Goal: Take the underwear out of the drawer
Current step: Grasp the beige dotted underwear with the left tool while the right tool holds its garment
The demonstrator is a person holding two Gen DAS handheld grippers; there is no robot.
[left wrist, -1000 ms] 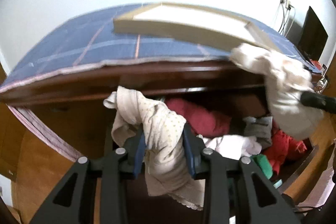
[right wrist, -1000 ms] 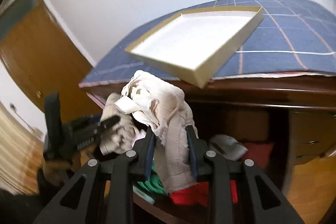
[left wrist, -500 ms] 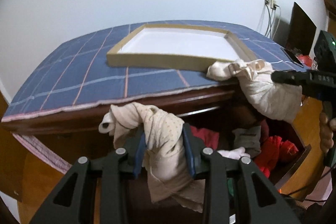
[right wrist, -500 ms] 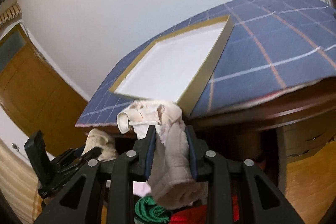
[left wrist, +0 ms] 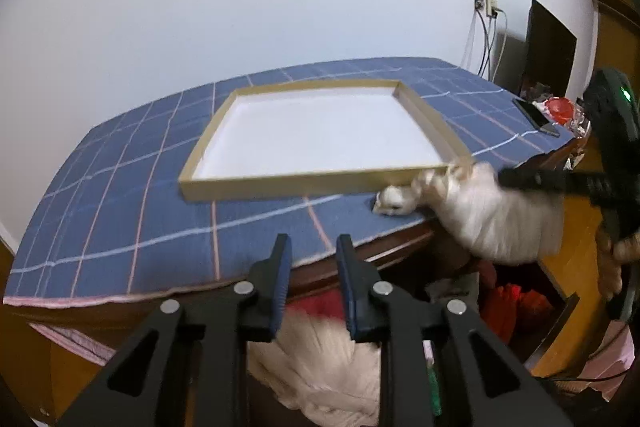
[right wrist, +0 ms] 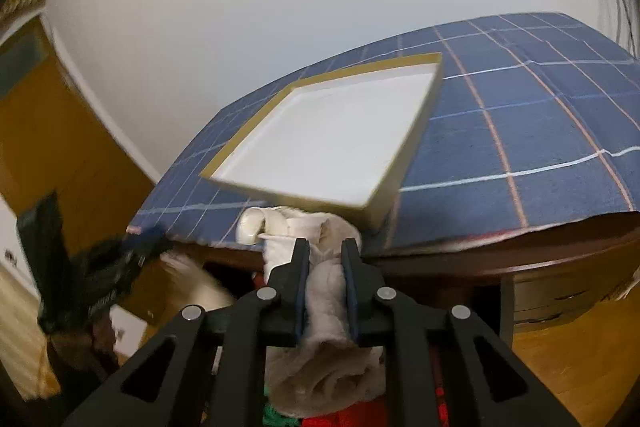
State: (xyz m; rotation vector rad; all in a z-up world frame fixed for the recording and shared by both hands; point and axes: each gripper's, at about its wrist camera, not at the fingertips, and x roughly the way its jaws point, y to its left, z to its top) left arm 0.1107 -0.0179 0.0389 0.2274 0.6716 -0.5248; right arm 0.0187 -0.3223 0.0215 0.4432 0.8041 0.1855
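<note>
In the left wrist view my left gripper (left wrist: 312,241) hangs over the front edge of the blue checked cloth (left wrist: 120,207), its jaws closing with nothing between the fingertips. The cream dotted underwear (left wrist: 320,359) is a blur below them, over the open drawer (left wrist: 560,319). My right gripper (right wrist: 325,245) is shut on a second cream underwear (right wrist: 324,307), whose bunched top touches the near corner of the white tray (right wrist: 304,201). That same underwear (left wrist: 500,223) hangs from the right gripper (left wrist: 516,179) beside the tray (left wrist: 320,183).
Red and green clothes (left wrist: 512,303) fill the drawer. A phone (left wrist: 536,115), a red object (left wrist: 560,107) and a dark screen (left wrist: 548,47) are at the dresser's far right, cables (left wrist: 488,39) on the wall behind. A person's hand (left wrist: 612,267) holds the right gripper. A wooden door (right wrist: 40,131) stands left.
Both grippers have risen above the dresser's edge. The dotted underwear has slipped out from between the left jaws, which have narrowed. The right gripper has carried its underwear up to the tray's corner.
</note>
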